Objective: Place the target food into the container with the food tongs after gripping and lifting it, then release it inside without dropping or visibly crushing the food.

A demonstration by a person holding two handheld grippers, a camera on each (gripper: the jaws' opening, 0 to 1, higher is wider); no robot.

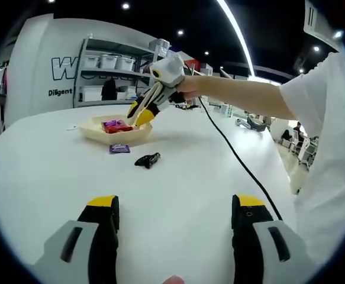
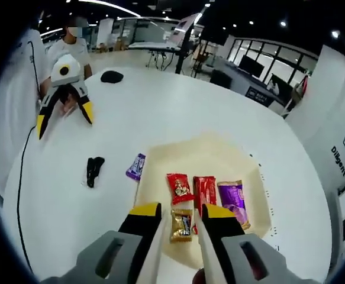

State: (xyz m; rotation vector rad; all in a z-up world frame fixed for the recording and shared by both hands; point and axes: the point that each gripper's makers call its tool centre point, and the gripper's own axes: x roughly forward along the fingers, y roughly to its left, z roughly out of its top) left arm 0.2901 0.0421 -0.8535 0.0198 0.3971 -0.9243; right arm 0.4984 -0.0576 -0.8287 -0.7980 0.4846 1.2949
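On the table (image 2: 178,112), the tray (image 2: 219,155) holds four wrapped snacks: three side by side across its middle (image 2: 205,190), a fourth (image 2: 181,225) nearer the right gripper (image 2: 181,216), which hangs over the tray's near edge. Just outside the tray's left rim lies another snack packet (image 2: 136,166), with the tongs (image 2: 93,170) further left. The left gripper (image 2: 64,112) stands well apart, beyond them.

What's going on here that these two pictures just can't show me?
- Print on the snack packets in the tray: too small, right gripper view.
- Dark thing on the table: too small to name, both views.
- Whether the right gripper grips tongs: hidden between its jaws.
- Wall lettering: cut off by shelves, left gripper view.
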